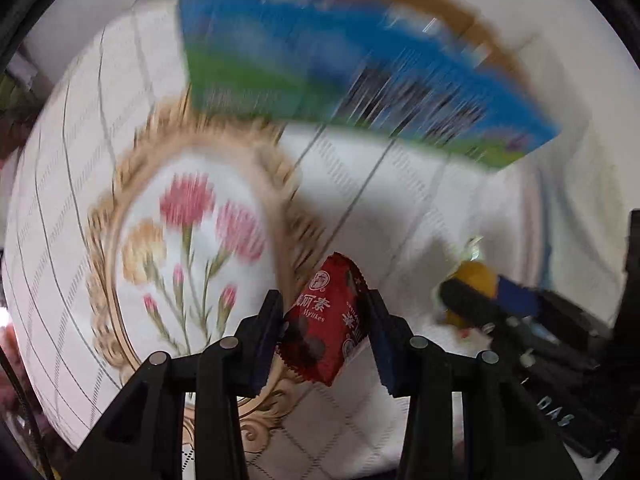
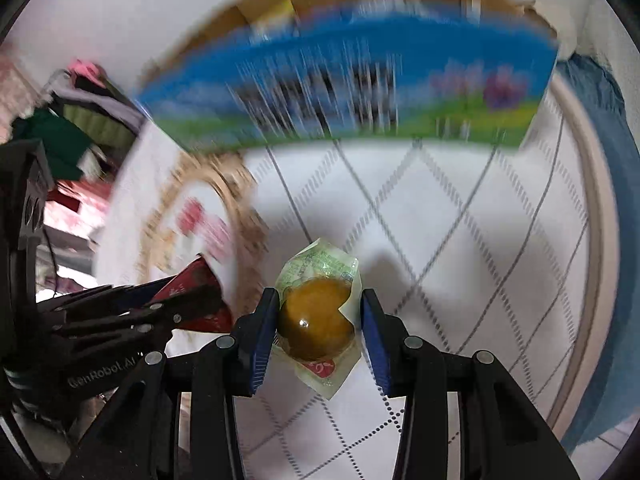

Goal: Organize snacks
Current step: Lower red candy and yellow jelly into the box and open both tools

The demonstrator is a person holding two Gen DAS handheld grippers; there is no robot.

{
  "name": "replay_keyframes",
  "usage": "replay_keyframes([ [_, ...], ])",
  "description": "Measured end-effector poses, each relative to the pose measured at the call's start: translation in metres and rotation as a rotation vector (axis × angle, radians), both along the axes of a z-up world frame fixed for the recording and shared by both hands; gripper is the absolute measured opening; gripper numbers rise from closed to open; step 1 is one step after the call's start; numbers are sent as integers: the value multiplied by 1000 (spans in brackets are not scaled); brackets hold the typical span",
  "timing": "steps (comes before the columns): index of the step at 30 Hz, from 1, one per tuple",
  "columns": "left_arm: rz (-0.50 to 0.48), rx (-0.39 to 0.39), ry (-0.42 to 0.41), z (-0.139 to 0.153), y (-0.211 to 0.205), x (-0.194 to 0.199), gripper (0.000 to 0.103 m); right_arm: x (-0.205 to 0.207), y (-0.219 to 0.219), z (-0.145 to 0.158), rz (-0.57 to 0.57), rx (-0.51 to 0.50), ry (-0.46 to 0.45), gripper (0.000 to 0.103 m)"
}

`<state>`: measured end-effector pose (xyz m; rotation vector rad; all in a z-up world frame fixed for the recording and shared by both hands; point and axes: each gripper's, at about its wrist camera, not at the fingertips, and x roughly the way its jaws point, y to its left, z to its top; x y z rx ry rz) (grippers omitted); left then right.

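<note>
My left gripper [image 1: 325, 322] is shut on a red snack packet [image 1: 326, 320] with white lettering, held above the white patterned tablecloth [image 1: 400, 208]. In the right wrist view my right gripper [image 2: 318, 322] is shut on a clear-wrapped yellow-brown round snack [image 2: 316, 324]. Each gripper shows in the other's view: the right gripper with its yellow snack [image 1: 474, 282] at the right, the left gripper with the red packet [image 2: 192, 296] at the lower left. A blue and green cardboard box [image 1: 320, 64] with an open brown inside stands ahead, also seen as the box [image 2: 352, 88] in the right wrist view.
The tablecloth bears a gold-framed oval with pink flowers [image 1: 192, 240]. Clutter of cloth and bags [image 2: 72, 128] lies off the table's left side. A blue cloth [image 2: 600, 220] hangs by the table's right edge.
</note>
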<state>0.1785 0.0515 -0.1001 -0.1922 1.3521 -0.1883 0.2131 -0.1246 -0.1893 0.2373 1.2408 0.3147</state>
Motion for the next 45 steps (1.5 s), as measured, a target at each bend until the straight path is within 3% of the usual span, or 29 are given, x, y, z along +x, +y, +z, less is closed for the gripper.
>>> replay_keyframes([
  [5,-18,-75,-112,75,-7,47,39,31,-21,74,-19,51,-132,44],
  [10,-33,-11,-163,96,-5,111,39,88,-42,111,-53,13,-204,44],
  [15,-22,48,-62,64,10,159,41,157,-53,87,-85,-11,-83,48],
  [17,-9,88,-22,47,15,172,42,171,-57,74,-105,-10,-19,84],
  [19,-9,134,-9,32,16,179,62,178,-60,64,-119,-41,9,97],
  [20,-12,154,-9,29,16,180,84,182,-61,59,-122,-51,18,97],
  [21,-17,172,-7,24,15,182,94,185,-62,54,-130,-67,28,97],
  [32,8,188,5,1,14,179,96,194,-62,32,-142,-225,53,101],
  [45,27,190,-92,30,10,165,96,178,-59,61,-152,-272,-39,101],
])
